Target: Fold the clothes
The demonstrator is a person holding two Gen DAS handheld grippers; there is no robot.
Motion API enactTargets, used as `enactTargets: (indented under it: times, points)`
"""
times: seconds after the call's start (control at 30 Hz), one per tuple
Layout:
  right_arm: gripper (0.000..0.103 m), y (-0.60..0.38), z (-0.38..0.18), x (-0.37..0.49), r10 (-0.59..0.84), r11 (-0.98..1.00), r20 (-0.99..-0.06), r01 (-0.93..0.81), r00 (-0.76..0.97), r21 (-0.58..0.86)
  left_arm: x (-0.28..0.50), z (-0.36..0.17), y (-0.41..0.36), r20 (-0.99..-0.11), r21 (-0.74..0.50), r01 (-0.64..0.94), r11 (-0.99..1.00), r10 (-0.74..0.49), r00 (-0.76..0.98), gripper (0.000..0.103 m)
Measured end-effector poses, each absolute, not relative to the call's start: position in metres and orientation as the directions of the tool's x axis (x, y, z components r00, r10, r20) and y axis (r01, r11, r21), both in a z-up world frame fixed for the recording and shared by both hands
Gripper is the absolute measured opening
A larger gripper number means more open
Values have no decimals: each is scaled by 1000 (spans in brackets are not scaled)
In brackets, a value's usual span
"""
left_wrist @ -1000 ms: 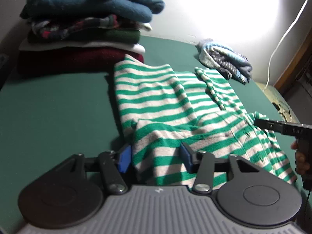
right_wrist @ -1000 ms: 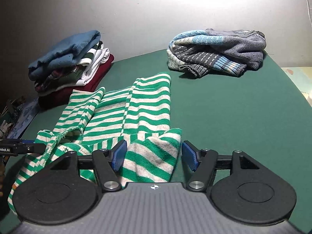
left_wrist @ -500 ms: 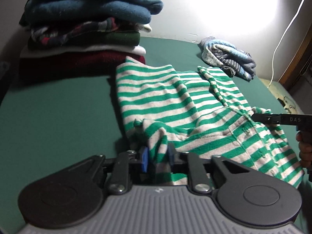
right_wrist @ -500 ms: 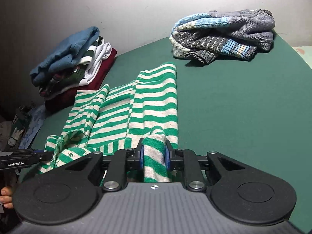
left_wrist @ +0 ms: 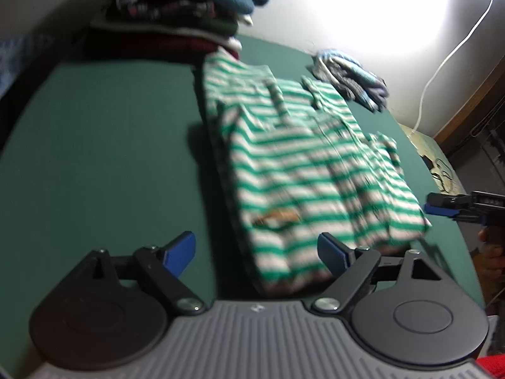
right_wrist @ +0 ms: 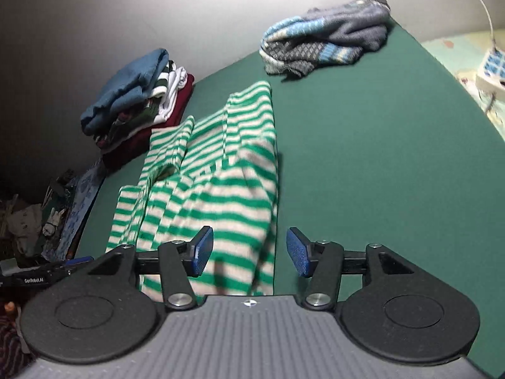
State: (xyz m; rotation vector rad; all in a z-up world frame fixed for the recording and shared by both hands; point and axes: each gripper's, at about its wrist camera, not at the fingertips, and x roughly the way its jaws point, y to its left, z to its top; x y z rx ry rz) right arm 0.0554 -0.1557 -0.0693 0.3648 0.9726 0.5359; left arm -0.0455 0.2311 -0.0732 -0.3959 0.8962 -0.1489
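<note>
Low in each frame, the left gripper (left_wrist: pixel 255 249) and right gripper (right_wrist: pixel 249 251) have just been opening; both jaws stand wide, gripping nothing. The striped shirt (left_wrist: pixel 303 170) lies folded mid-frame on the green table (left_wrist: pixel 104 145). Upper left, a folded pile (right_wrist: pixel 139 101); upper right, a crumpled sweater (right_wrist: pixel 328 41).
</note>
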Motion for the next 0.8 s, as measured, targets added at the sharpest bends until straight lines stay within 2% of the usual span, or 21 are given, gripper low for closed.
enactTargets:
  times: [0.13,0.33,0.4,0.5,0.53,0.57,0.63,0.7,0.8]
  points:
    - [55,-145,-78,37,590,805,-685,-249,427,538,-49,-85,214,-718,-468,-59,882,-341,607,84]
    - [57,-128,-87,30,582,813,-688,-282,434,510,-40,-94,208,-671,-517,-75,852,-350,654,86]
    - [59,-126,-92,29,589,807,-675,-279,444,521,-37,-94,209,-666,-521,-74,851,-350,659,83]
    - [61,-123,-94,25,588,807,-659,-292,469,513,-34,-94,209,-667,-510,-85,856,-331,667,71]
    - [60,-122,-94,24,586,809,-658,-300,473,505,-34,-93,207,-672,-490,-88,868,-311,672,63]
    - [59,-120,-93,23,580,814,-661,-310,476,491,-33,-93,205,-676,-471,-88,878,-296,675,58]
    - [44,-118,-93,23,566,825,-671,-326,479,462,-36,-92,200,-679,-442,-87,893,-269,683,57]
    - [35,-118,-93,25,568,823,-676,-322,470,468,-39,-91,198,-679,-436,-97,895,-257,688,54]
    - [29,-117,-91,23,562,827,-680,-326,471,458,-43,-89,200,-675,-456,-123,881,-252,694,41]
